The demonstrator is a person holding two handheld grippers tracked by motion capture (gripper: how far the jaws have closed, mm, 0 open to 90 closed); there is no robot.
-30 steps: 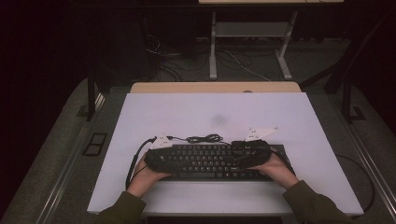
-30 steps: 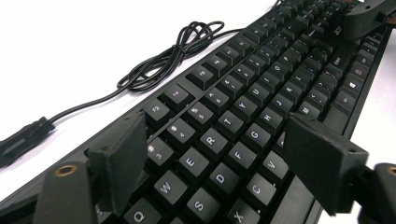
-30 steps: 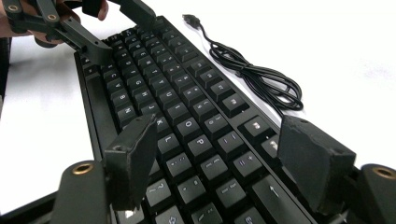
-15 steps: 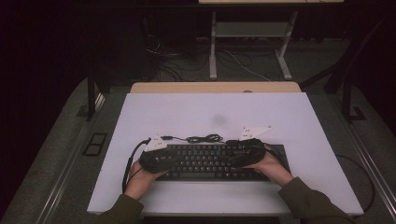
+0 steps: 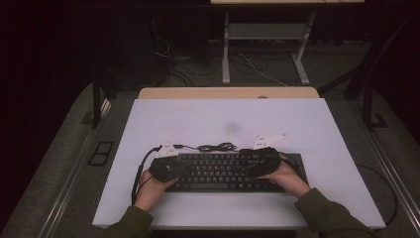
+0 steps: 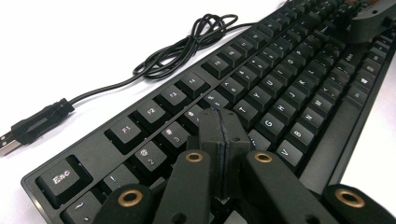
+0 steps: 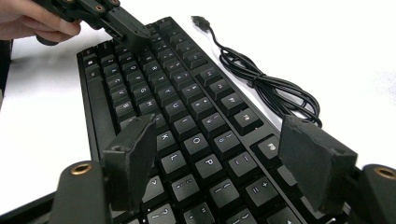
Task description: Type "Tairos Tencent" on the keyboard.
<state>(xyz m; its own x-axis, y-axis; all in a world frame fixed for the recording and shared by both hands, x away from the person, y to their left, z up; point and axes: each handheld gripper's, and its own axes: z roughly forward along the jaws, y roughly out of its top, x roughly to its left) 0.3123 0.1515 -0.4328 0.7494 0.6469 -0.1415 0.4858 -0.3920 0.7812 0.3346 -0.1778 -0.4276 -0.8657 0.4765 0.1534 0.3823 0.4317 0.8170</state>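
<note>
Your left gripper (image 6: pixel 219 135) rises from six o'clock with its two black jaws pressed together, nothing between them, and the tips are over the keys near the letter row of the black keyboard (image 6: pixel 280 88). The keyboard runs from seven o'clock toward one o'clock. Its black cable (image 6: pixel 187 44) lies coiled at eleven o'clock on the white table (image 6: pixel 84 37), and the USB plug (image 6: pixel 11 140) lies at nine o'clock.
</note>
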